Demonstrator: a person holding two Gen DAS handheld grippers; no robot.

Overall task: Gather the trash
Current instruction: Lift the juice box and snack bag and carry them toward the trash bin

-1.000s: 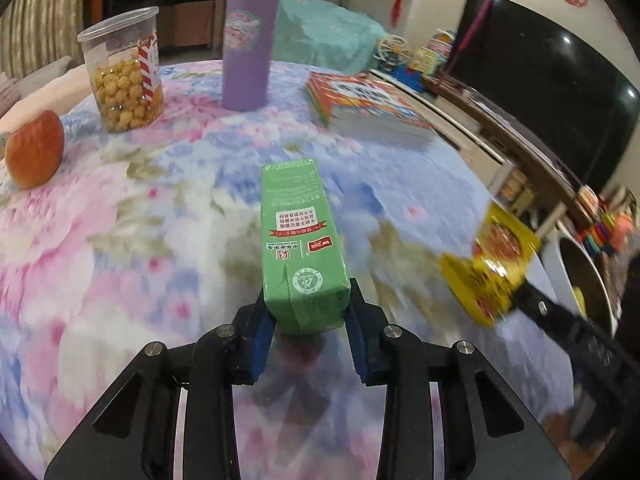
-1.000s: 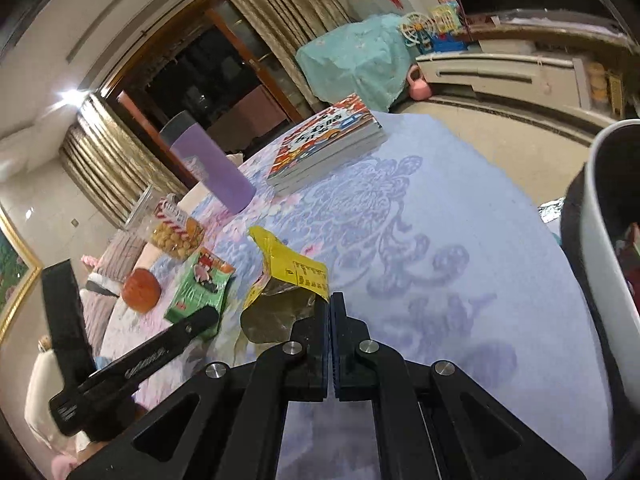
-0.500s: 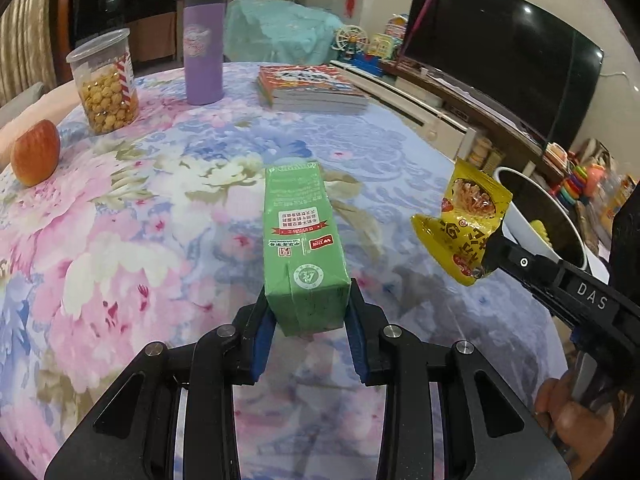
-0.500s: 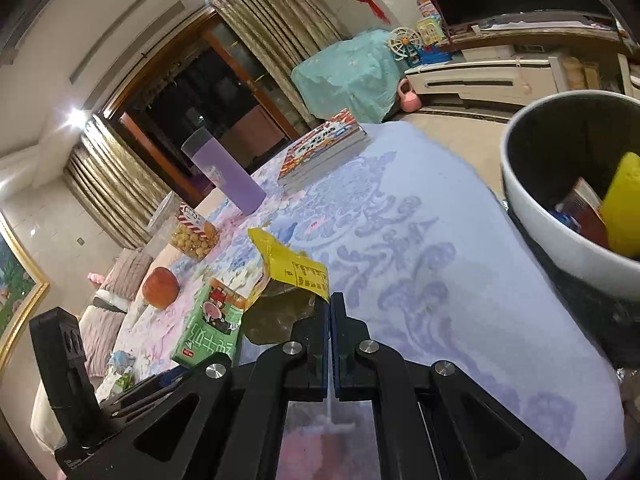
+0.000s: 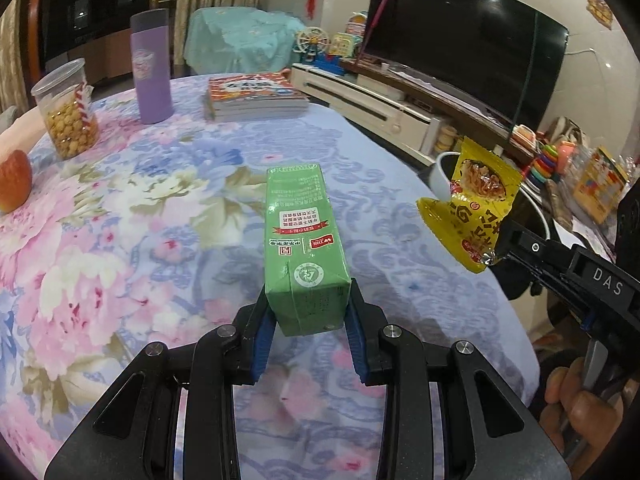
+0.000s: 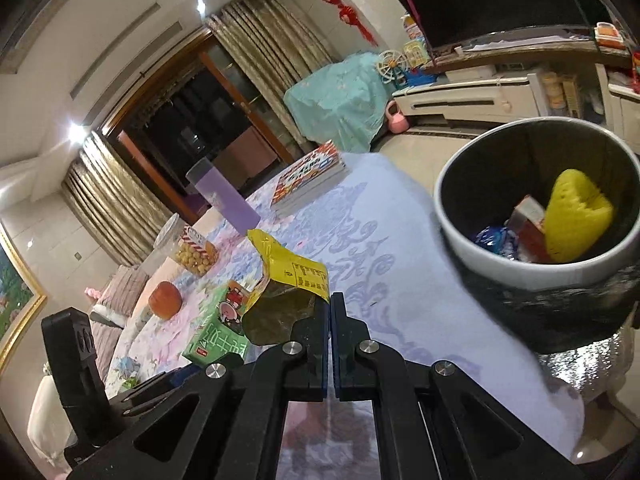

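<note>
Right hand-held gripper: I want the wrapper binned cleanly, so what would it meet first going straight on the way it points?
Probably the flowered tablecloth: the right hand-held gripper, shut on the yellow snack wrapper, points down across it. The trash bin lies off to the right, though depth is unclear.

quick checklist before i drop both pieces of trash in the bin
1. Left gripper clamped on the green carton: ok, blue pads press both sides of its near end.
2. Right gripper pinching the yellow snack wrapper: ok, jaws shut on one edge.
3. Bin open and with room: ok, no lid, a little trash at the bottom.
4. Wrapper over the bin mouth: not ok, it hangs over the tablecloth.
5. Carton over the bin mouth: not ok, it is above the table.
6. Carton empty or sealed: cannot tell.
</note>
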